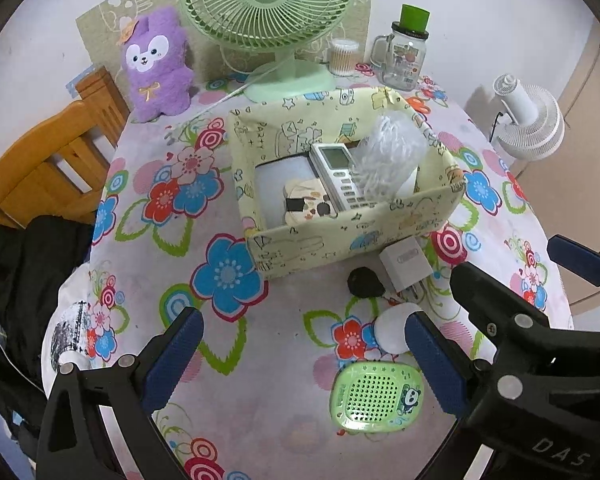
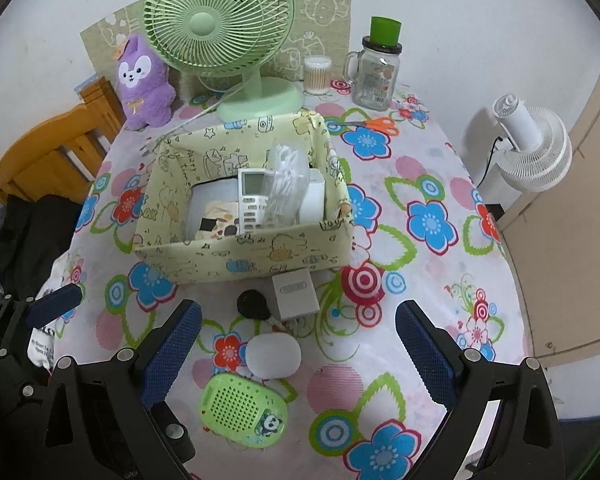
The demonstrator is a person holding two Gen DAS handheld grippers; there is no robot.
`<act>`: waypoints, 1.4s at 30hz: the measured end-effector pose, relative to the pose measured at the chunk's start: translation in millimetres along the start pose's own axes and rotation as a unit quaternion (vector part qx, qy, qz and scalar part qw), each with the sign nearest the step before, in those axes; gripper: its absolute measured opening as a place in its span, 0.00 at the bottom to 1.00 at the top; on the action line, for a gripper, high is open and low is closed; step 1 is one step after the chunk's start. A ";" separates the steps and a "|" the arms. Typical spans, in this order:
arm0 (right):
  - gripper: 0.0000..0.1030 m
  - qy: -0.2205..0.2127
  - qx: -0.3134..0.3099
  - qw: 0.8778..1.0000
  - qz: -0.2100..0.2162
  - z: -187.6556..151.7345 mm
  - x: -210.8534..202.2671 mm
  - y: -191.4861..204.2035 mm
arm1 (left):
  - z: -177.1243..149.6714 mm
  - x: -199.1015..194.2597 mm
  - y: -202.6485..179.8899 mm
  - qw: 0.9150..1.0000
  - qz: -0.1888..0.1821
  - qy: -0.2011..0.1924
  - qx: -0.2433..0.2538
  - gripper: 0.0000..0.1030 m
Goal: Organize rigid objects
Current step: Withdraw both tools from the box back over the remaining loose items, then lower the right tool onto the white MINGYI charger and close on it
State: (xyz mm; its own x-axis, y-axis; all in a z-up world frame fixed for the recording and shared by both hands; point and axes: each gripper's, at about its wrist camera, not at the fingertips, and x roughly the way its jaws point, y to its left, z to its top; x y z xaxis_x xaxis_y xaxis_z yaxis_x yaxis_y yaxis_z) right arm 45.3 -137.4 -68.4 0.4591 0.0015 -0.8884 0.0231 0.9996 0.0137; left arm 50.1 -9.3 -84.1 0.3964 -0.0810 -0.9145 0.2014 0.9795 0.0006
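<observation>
Green speaker (image 2: pixel 243 410), white ball (image 2: pixel 274 355), charger (image 2: pixel 294 296) and black lump (image 2: pixel 253 305) lie near our fabric box (image 2: pixel 260 256); left gripper (image 1: pixel 300 360) and right gripper (image 2: pixel 298 354) hover, jaws spread.

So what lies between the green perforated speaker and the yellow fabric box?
In the right wrist view, a white round puck sits just past the green perforated speaker, then a black pebble-like lump and a white charger block against the yellow fabric box.

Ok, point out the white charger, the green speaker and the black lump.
white charger (image 2: pixel 294 295), right wrist view, top face.
green speaker (image 2: pixel 242 410), right wrist view, grille.
black lump (image 1: pixel 365 281), left wrist view, centre.
</observation>
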 end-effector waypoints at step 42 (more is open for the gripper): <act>0.89 0.058 -0.061 0.995 0.045 -22.6 77.4 -34.9 | -24.2 79.0 -32.6 0.998 0.011 0.051 -0.031 0.99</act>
State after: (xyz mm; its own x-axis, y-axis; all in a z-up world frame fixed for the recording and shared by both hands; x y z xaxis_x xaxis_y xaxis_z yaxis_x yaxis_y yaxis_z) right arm 59.9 -171.6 -148.1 0.3493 0.0879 -0.9329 -0.1243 0.9911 0.0468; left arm 53.2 -43.2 -166.1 0.3057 -0.0432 -0.9511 0.1367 0.9906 -0.0010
